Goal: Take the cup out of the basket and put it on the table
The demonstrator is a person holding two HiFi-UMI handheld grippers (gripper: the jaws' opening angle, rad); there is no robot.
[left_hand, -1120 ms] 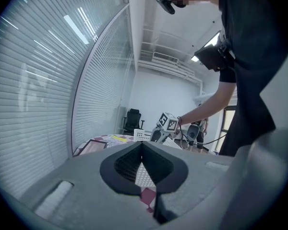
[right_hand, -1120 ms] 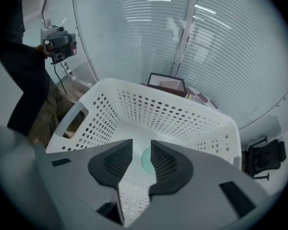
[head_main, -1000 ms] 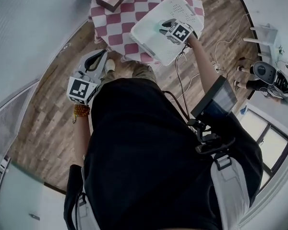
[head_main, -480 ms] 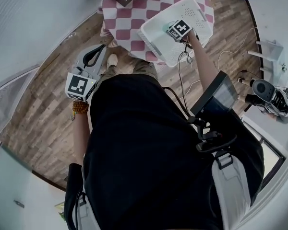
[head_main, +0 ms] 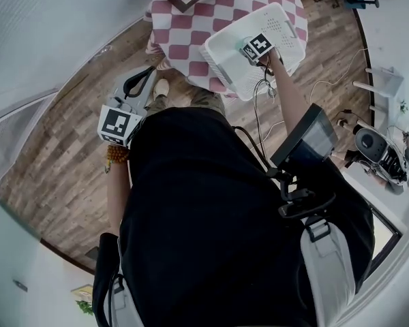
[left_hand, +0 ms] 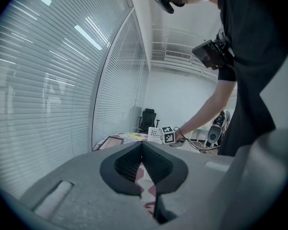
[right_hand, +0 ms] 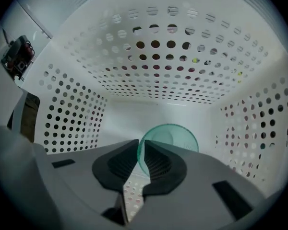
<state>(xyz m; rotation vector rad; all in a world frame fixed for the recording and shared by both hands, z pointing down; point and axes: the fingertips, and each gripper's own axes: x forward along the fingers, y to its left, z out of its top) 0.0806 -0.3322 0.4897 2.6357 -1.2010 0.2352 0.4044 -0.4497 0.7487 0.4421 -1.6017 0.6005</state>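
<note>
Pinching the rim of the cup (right_hand: 172,137), down in the basket (right_hand: 72,114) on the bench (head_main: 184,33), with right tongs (right_hand: 139,146) just closing on it; holding left tongs (left_hand: 142,150) pressed together, empty. Risking a slip on lifting: thin bite, slick wall.

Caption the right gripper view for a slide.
Right gripper, jaws just closed, pinches the rim of the green cup inside the white basket.

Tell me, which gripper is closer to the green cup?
Right. The right gripper is down inside the basket, its jaws just closing on the rim of the cup. The left gripper hangs beside the person, off the table, well away.
</note>
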